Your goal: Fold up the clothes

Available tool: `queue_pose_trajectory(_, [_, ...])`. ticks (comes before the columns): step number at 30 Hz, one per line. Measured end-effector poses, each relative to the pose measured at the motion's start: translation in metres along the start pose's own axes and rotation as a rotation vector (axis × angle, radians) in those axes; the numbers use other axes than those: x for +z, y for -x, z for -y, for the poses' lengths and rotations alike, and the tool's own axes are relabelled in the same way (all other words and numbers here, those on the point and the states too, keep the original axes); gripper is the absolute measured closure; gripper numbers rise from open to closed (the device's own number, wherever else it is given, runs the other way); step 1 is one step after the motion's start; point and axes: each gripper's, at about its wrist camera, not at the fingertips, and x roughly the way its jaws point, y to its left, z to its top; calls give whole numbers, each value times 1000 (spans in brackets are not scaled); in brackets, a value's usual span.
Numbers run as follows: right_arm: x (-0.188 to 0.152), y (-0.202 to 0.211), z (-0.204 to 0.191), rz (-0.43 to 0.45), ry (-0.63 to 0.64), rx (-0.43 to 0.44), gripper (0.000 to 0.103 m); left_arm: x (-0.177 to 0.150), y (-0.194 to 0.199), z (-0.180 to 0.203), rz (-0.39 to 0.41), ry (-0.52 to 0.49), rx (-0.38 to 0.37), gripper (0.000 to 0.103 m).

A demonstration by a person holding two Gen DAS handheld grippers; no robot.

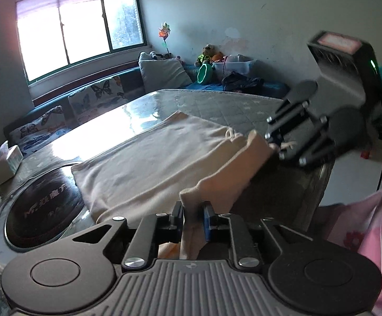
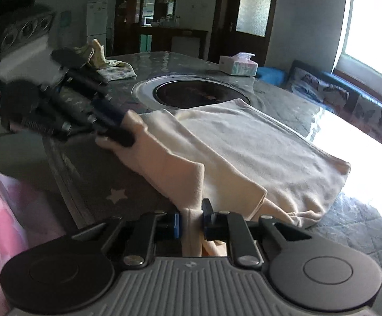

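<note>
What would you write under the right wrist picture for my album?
Both hand-held grippers, right and left, pinch one edge of a cream garment on the table.

One cream garment (image 1: 148, 158), two grippers, one tissue box (image 2: 238, 64), perhaps two crumpled cloths (image 2: 106, 60) behind.

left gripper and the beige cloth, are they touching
Touching. The left wrist view shows the left gripper shut on a raised fold of the beige cloth; the right wrist view shows the same pinch from the side.

"MF" on round cooktop (image 1: 43, 210)
</note>
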Motion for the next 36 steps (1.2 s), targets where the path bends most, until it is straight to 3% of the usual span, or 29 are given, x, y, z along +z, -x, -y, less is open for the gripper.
queue_pose_trajectory(3, [6,2,5,-15,-34,18,90,-9,4,7,-1,-52,34,73])
queue_pose_trajectory(4, [8,2,6,-20,-46,23,90,-11,4,8,-8,-62,39,64])
queue_pose_trajectory(12, [23,8,16,-31,-88,32,90,-29,-4,15,-19,-176,116,61])
queue_pose_trajectory(14, [25,8,15,-30,-82,22,90,-33,-5,15,-17,-196,113,63])
queue_pose_trajectory(16, [25,8,14,-28,-78,16,91,-33,-2,14,-9,-186,108,82])
queue_pose_trajectory(18, [23,9,11,-22,-68,4,92,-31,2,11,2,-163,106,89])
queue_pose_trajectory(25, [20,32,1,15,-74,22,93,-19,30,11,30,-91,77,91])
queue_pose_trajectory(31, [22,78,-17,0,-93,96,93,-7,75,33,24,-16,15,91])
queue_pose_trajectory(36, [31,101,-17,-28,-123,147,94,10,79,34,14,-37,7,91])
